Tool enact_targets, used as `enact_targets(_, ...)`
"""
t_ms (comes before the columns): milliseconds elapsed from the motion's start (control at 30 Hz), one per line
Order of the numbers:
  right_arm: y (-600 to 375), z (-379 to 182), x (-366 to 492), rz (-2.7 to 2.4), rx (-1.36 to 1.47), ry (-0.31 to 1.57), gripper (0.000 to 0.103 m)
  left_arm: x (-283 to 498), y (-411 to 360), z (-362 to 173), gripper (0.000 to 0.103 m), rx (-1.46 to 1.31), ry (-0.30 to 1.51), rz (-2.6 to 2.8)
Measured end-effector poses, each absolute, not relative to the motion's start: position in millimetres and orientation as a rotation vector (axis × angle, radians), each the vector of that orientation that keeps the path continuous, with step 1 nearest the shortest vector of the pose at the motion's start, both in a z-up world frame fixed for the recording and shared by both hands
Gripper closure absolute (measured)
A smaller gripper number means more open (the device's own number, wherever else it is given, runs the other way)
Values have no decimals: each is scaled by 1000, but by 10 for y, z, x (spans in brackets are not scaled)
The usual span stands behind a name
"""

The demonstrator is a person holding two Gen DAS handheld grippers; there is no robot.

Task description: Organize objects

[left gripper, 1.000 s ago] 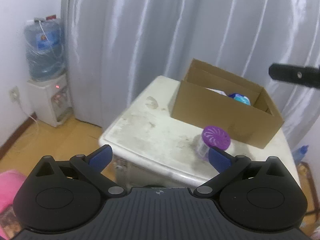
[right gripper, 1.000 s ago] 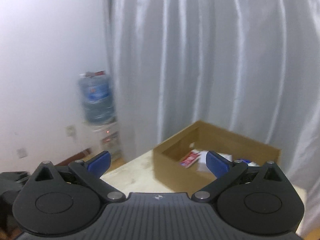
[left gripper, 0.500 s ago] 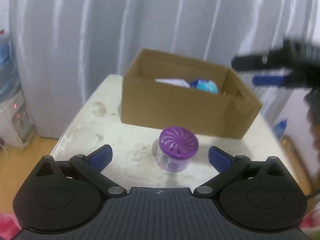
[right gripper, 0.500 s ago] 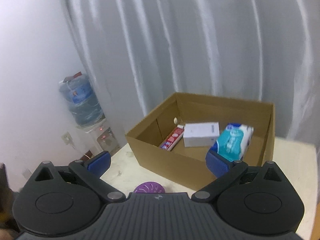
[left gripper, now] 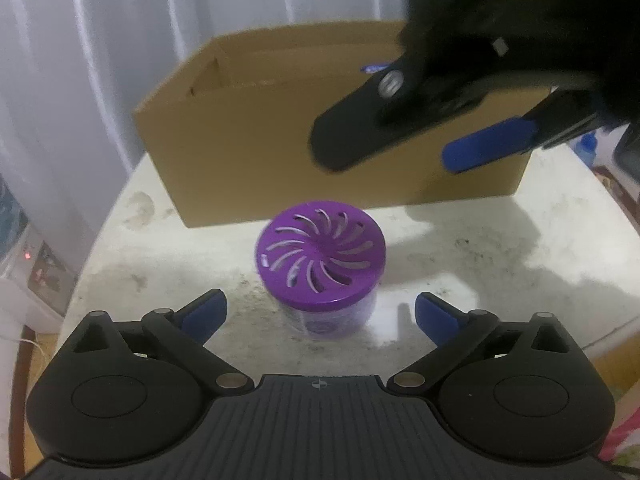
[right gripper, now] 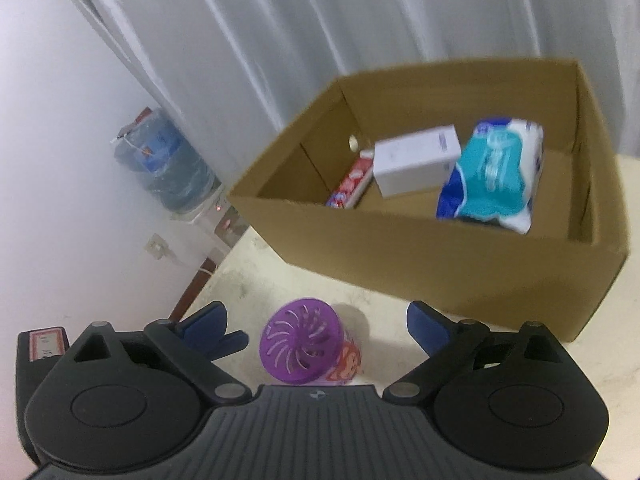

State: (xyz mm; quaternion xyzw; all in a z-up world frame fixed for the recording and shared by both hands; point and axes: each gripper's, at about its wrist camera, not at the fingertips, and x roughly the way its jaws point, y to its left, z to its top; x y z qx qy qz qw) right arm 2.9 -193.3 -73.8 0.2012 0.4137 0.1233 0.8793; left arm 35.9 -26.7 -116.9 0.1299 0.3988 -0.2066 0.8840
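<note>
Only the right wrist view looks into the open brown cardboard box (right gripper: 460,240): a white carton (right gripper: 416,160), a teal tissue pack (right gripper: 496,172) and a red tube (right gripper: 352,184). The purple vented-lid air-freshener jar (left gripper: 320,264) stands on the stained white worktop (left gripper: 500,264), ahead of and between the left gripper (left gripper: 320,312) fingers, untouched. Both grippers gape empty; the right gripper (right gripper: 316,320) has just narrowed slightly, the jar between its fingers, below them.

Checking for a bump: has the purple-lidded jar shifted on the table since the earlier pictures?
No. The purple-lidded jar stands just before the cardboard box's front wall, as earlier; only the cameras came closer.
</note>
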Motion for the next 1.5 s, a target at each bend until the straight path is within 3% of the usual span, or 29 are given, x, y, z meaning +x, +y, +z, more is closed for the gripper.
enact_targets(233, -1955, -987, 164, 257, 474, 933, 21, 448, -286, -1219, 10, 254, 850, -441)
enact_targets(367, -1982, -1043, 203, 261, 503, 952, 30, 466, -312, -1245, 22, 243, 863, -457)
enact_targets(633, -2023, -1133, 245, 267, 544, 984, 45, 520, -335, -1239, 29, 211, 880, -465)
enact_targets(900, -2013, -1139, 245, 277, 565, 999, 52, 472, -391, -1208, 31, 208, 883, -478)
enact_targets(1500, -2036, -1085, 224, 250, 548, 1026, 51, 614, -368, -1249, 33, 171, 903, -492)
